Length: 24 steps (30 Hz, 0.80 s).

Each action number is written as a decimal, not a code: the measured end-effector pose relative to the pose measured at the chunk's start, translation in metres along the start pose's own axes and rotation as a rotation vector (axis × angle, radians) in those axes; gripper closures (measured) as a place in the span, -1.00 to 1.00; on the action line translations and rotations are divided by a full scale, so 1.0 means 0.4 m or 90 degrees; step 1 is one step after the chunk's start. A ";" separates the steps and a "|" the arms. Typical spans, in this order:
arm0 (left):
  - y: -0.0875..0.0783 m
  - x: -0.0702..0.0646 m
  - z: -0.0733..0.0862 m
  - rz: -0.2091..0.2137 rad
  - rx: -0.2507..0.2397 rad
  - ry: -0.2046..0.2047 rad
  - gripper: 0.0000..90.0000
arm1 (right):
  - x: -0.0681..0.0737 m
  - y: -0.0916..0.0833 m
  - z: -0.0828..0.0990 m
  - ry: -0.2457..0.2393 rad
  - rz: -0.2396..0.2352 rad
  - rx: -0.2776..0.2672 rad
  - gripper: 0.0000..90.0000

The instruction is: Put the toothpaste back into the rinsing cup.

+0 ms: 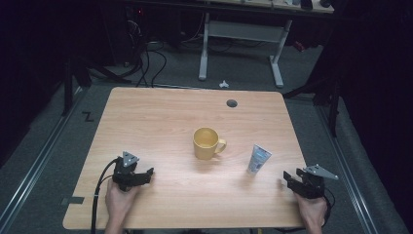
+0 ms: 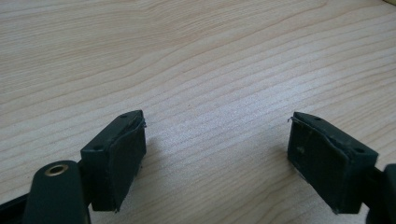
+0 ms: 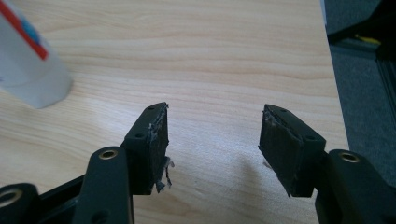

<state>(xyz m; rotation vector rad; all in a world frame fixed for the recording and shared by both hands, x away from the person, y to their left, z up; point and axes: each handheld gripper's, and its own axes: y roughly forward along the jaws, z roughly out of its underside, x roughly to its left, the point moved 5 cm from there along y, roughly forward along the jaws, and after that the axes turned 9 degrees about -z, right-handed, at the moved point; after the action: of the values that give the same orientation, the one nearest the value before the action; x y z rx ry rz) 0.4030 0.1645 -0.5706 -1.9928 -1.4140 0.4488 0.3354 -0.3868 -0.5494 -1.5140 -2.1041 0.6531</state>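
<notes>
overhead, the high view takes in the whole wooden table (image 1: 160, 117): a yellow mug (image 1: 208, 143) stands upright near the middle, handle toward the right, and a white tube (image 1: 257, 159) with blue print stands on its cap just to the right of it, apart from the mug. the left gripper (image 1: 146, 174) rests near the front left edge, well apart from both things; the right gripper (image 1: 291, 176) sits near the front right edge, with the tube nearer to it than the mug.

the left gripper view adds what the overhead cannot: its 2 jaws stand wide apart over bare wood grain, nothing between them. the right gripper view shows its jaws also apart and empty, with frayed padding on the left pad (image 3: 159, 140), the tube (image 3: 28, 70) at the upper left, and the table's edge with grey carpet (image 3: 359, 93) beyond.

the tabletop is pale wood with a round cable hole (image 1: 232, 103) near the far edge. around it lie grey carpet, cables (image 1: 146, 63) and a white desk frame (image 1: 241, 44) in a dim room.
</notes>
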 end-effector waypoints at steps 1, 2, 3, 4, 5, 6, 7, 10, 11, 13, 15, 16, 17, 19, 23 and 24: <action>0.000 0.000 0.000 0.000 0.000 0.000 -0.56 | 0.006 -0.007 0.000 -0.003 0.000 -0.007 -0.05; 0.000 0.000 0.000 0.000 0.000 0.000 -0.56 | 0.011 -0.011 0.002 -0.002 -0.001 -0.011 -0.04; 0.000 0.000 0.000 0.000 0.000 0.000 -0.56 | 0.017 -0.017 0.004 -0.004 0.000 -0.015 -0.04; 0.000 0.000 0.000 0.000 0.000 0.000 -0.56 | 0.020 -0.020 0.006 -0.007 0.001 -0.017 -0.04; 0.000 0.000 0.000 0.000 0.000 0.000 -0.56 | 0.025 -0.023 0.009 -0.006 0.000 -0.022 -0.04; 0.000 0.000 0.000 -0.001 0.000 -0.001 -0.55 | 0.031 -0.030 0.012 -0.004 -0.001 -0.029 -0.04; 0.000 0.000 0.000 -0.001 -0.001 -0.001 -0.55 | 0.035 -0.033 0.015 -0.001 -0.005 -0.035 -0.04; 0.000 0.000 0.000 -0.002 -0.001 -0.001 -0.55 | 0.050 -0.045 0.025 0.009 -0.033 -0.046 0.09; 0.000 0.000 0.000 -0.002 -0.001 -0.001 -0.55 | 0.058 -0.049 0.028 0.013 -0.042 -0.048 0.11; 0.000 0.000 0.000 -0.003 -0.001 -0.002 -0.54 | 0.073 -0.055 0.033 0.014 -0.053 -0.052 0.13; 0.000 0.000 0.000 -0.003 -0.001 -0.002 -0.54 | 0.088 -0.059 0.036 0.009 -0.063 -0.057 0.13; 0.000 0.000 0.000 -0.003 -0.001 -0.002 -0.54 | 0.096 -0.060 0.037 0.005 -0.065 -0.057 0.13; 0.000 0.000 0.000 -0.003 -0.001 -0.002 -0.54 | 0.106 -0.059 0.037 -0.002 -0.069 -0.057 0.11; 0.000 0.000 0.000 -0.003 -0.001 -0.002 -0.54 | 0.120 -0.057 0.036 -0.009 -0.076 -0.053 0.06; 0.000 0.001 0.000 -0.004 -0.001 -0.004 -0.54 | 0.152 -0.053 0.022 -0.027 -0.097 -0.052 -0.04; 0.000 0.001 -0.001 -0.005 -0.002 -0.005 -0.53 | 0.160 -0.051 0.016 -0.028 -0.102 -0.053 -0.08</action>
<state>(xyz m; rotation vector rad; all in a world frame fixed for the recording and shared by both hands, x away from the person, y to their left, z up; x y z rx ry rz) 0.4034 0.1647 -0.5705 -1.9894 -1.4288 0.4514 0.2981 -0.3322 -0.5358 -1.3674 -2.2828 0.5517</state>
